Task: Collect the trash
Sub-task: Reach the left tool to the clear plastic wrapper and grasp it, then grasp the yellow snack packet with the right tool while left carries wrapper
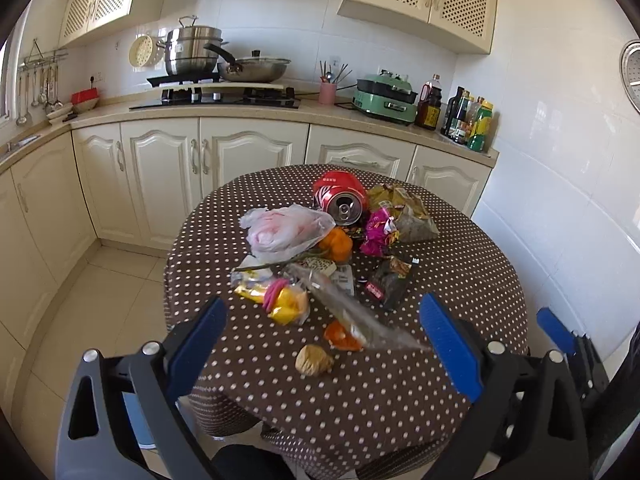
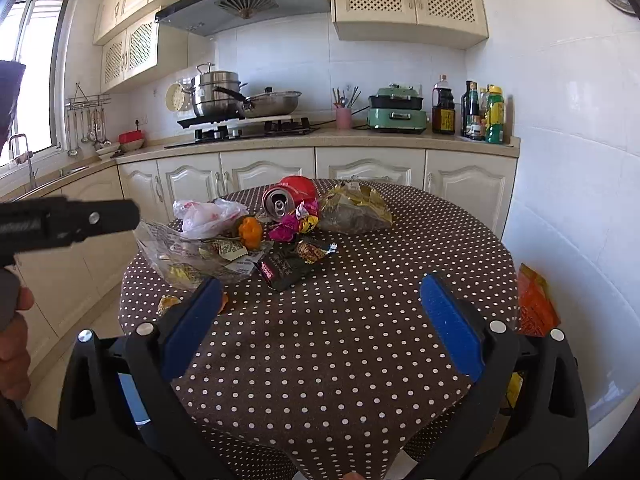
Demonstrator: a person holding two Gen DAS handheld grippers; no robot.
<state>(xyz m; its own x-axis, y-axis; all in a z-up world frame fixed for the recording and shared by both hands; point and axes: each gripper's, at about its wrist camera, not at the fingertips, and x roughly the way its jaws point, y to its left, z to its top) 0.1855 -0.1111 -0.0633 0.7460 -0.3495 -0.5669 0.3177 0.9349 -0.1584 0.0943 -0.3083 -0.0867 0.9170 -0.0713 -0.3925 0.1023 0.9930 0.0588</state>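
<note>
A pile of trash lies on the round dotted table [image 1: 460, 264]: a crushed red can [image 1: 340, 200], a white plastic bag [image 1: 284, 228], orange peel [image 1: 338, 244], a pink wrapper [image 1: 378, 232], a black wrapper [image 1: 390, 284] and a yellow packet [image 1: 284, 300]. My left gripper [image 1: 324, 344] is open above the near side of the pile. Between its pads are a blurred clear wrapper [image 1: 352, 312], whose end reaches the right pad, and a brown crumpled ball [image 1: 314, 360]. My right gripper [image 2: 322, 328] is open over bare tablecloth [image 2: 360, 280], with the can [image 2: 286, 198] and a gold snack bag [image 2: 356, 212] beyond it.
Cream cabinets [image 1: 168, 160] and a counter with a stove [image 1: 216, 96], pots and bottles [image 1: 472, 120] run behind the table. Tiled floor [image 1: 100, 300] lies to the left. An orange packet [image 2: 536, 308] shows past the table's right edge. A hand [image 2: 12, 340] holds the left gripper's body [image 2: 68, 220].
</note>
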